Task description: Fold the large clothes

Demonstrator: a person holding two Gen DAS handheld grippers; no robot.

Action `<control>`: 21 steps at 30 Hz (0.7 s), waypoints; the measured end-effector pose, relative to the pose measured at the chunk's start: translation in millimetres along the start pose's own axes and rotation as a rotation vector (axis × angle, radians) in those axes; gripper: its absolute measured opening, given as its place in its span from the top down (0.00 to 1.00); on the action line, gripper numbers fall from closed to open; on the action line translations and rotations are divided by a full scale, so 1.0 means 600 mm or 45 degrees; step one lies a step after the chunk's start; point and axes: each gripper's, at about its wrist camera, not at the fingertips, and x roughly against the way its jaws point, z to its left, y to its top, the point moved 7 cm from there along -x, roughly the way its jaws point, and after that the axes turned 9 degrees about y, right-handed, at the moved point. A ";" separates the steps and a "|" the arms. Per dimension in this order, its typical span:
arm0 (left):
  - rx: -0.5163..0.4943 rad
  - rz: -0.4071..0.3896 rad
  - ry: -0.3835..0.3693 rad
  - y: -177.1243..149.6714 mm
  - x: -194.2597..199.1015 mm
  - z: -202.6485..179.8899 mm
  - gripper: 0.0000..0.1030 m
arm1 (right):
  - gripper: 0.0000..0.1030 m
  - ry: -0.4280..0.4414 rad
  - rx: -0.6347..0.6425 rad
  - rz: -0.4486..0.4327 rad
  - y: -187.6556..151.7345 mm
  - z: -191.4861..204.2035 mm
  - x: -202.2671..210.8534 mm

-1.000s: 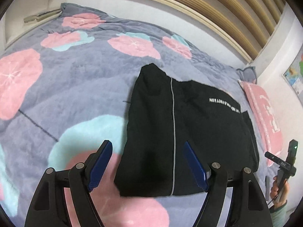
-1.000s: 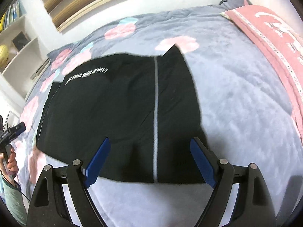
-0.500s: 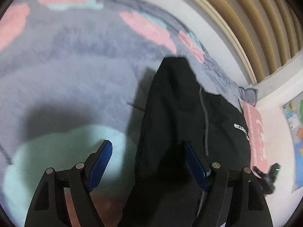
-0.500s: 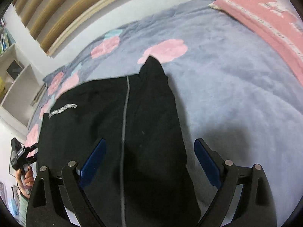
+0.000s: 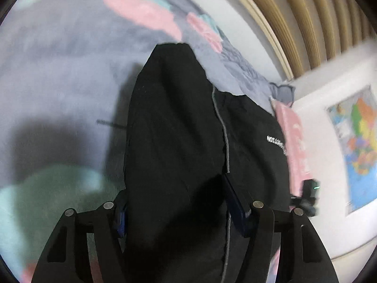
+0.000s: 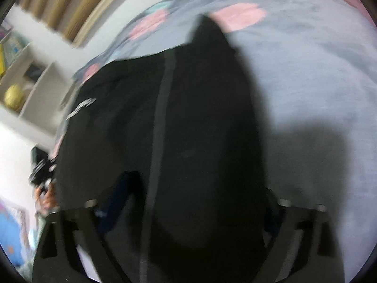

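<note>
A black garment (image 5: 179, 127) lies flat on a bed, on a grey blanket (image 5: 59, 75) printed with pink and teal shapes. A thin grey stripe (image 5: 225, 139) runs along it, and small white lettering (image 5: 274, 142) sits near its right side.

The left gripper (image 5: 175, 202) is low over the garment's near edge. Its 2 blue-padded jaws stand apart with black cloth between them; they have just been closing. Whether the pads press the cloth cannot be told.

The right gripper (image 6: 188, 208) is at the opposite end of that edge, in a blurred view. Its jaws are wide, have just narrowed a little, and straddle the cloth; a grip cannot be told.

Beyond lie a pink pillow (image 5: 294, 141), a slatted headboard (image 5: 306, 23), a wall map (image 5: 360, 151) and shelves (image 6: 26, 75).
</note>
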 end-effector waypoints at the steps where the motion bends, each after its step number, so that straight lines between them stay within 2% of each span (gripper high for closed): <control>1: -0.018 0.005 0.006 0.000 -0.002 -0.003 0.36 | 0.15 -0.033 0.056 0.019 -0.002 0.008 -0.003; 3: 0.009 0.025 -0.021 0.003 -0.010 0.004 0.36 | 0.15 -0.023 0.071 0.032 0.000 0.010 -0.007; 5: 0.071 0.056 -0.051 0.007 -0.024 0.015 0.35 | 0.13 0.032 0.030 0.045 0.006 0.001 -0.016; 9: 0.145 0.157 -0.054 0.005 -0.070 0.022 0.20 | 0.06 0.177 -0.095 0.082 0.020 -0.020 -0.059; 12: 0.147 0.184 -0.023 0.012 -0.080 0.014 0.19 | 0.04 0.141 -0.052 0.078 0.036 -0.008 -0.080; 14: 0.079 0.139 0.015 0.014 -0.074 -0.006 0.34 | 0.07 0.117 -0.031 0.064 0.036 -0.001 -0.080; 16: -0.024 0.070 0.083 0.010 -0.057 -0.029 0.54 | 0.16 0.096 0.027 0.012 0.030 0.016 -0.064; 19: -0.159 -0.061 0.156 -0.002 -0.018 -0.071 0.63 | 0.34 0.104 0.041 -0.041 0.030 0.041 -0.039; 21: -0.172 -0.139 0.099 -0.010 0.020 -0.100 0.65 | 0.40 0.149 0.063 -0.071 0.030 0.069 -0.015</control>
